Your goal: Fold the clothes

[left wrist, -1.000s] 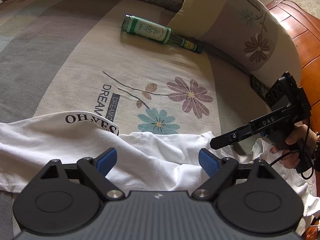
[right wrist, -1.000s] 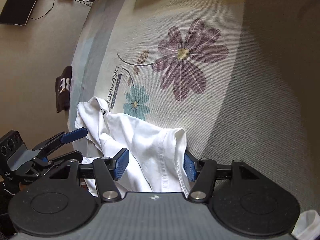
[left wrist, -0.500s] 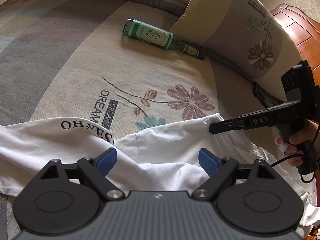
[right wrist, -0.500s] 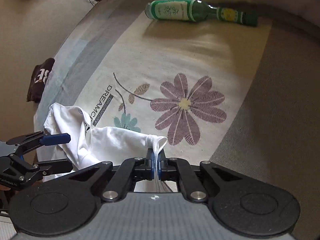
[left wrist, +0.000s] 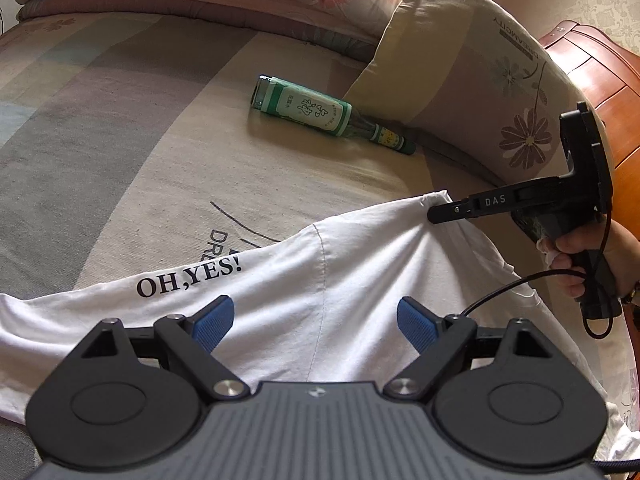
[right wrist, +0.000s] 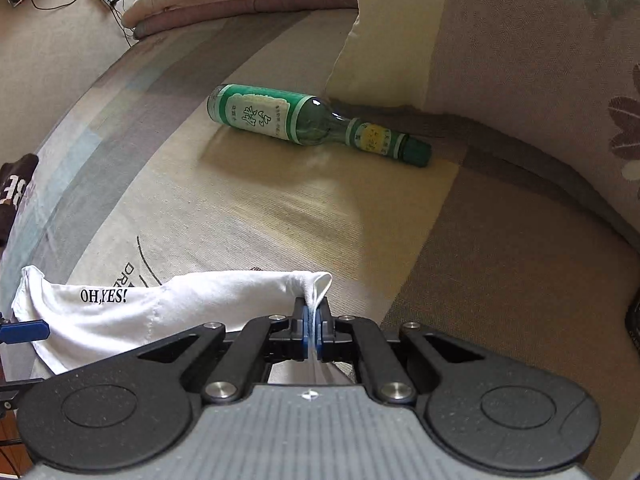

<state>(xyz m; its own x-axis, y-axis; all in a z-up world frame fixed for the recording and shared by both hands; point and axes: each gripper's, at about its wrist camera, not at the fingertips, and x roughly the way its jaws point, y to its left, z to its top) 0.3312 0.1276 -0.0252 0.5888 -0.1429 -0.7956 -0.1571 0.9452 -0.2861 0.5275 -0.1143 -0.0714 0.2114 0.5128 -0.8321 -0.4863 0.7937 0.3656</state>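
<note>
Home bedrm: bed (left wrist: 168, 168), pillow (left wrist: 472, 92).

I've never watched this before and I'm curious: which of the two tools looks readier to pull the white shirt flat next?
The right hand-held gripper: it is shut on the white T-shirt at an edge. The left hand-held gripper is open above the cloth, gripping nothing.

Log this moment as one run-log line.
left gripper: open above white T-shirt | right gripper: shut on T-shirt corner | green bottle: lying beside pillow
</note>
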